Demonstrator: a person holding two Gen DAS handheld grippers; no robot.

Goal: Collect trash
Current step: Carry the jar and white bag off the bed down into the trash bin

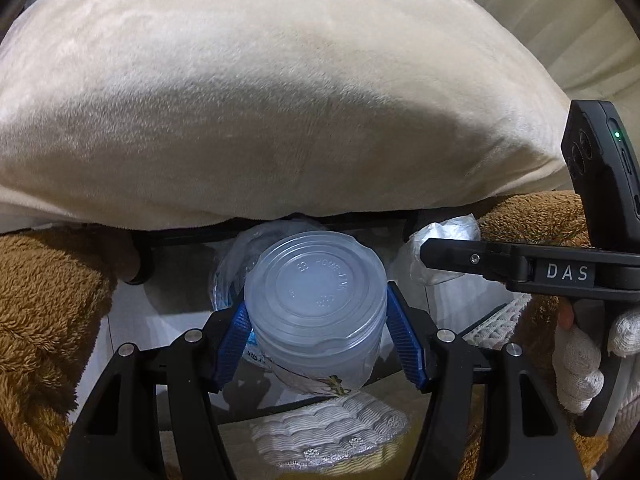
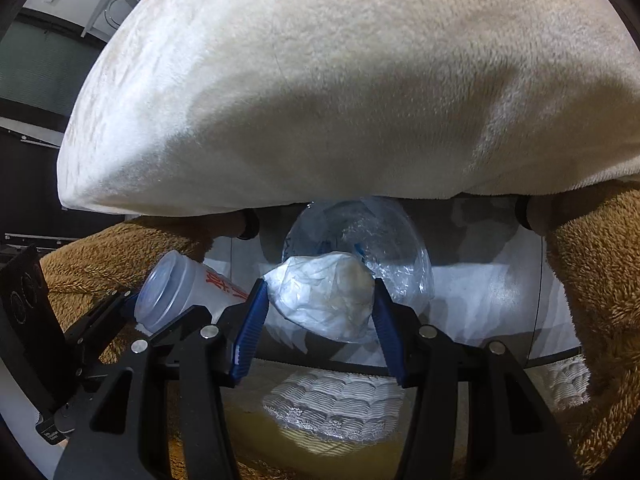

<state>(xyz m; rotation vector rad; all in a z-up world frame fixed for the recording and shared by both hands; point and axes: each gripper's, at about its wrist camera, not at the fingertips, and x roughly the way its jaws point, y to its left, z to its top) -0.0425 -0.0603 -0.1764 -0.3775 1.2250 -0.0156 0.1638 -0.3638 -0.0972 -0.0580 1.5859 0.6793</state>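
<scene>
The left hand-held gripper (image 1: 318,322) clamps a lidded plastic cup (image 1: 316,304); the right hand-held gripper (image 2: 320,320) pinches a crumpled wrapper (image 2: 324,294). Behind, a clear bag (image 2: 384,240) lies half hidden under a cream cushion (image 2: 340,80).

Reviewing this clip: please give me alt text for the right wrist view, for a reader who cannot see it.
The right gripper, with blue finger pads, is shut on a crumpled plastic bag in front of a clear plastic bag. To its left, the left gripper holds a translucent plastic cup with red print, under a cream blanket.
</scene>
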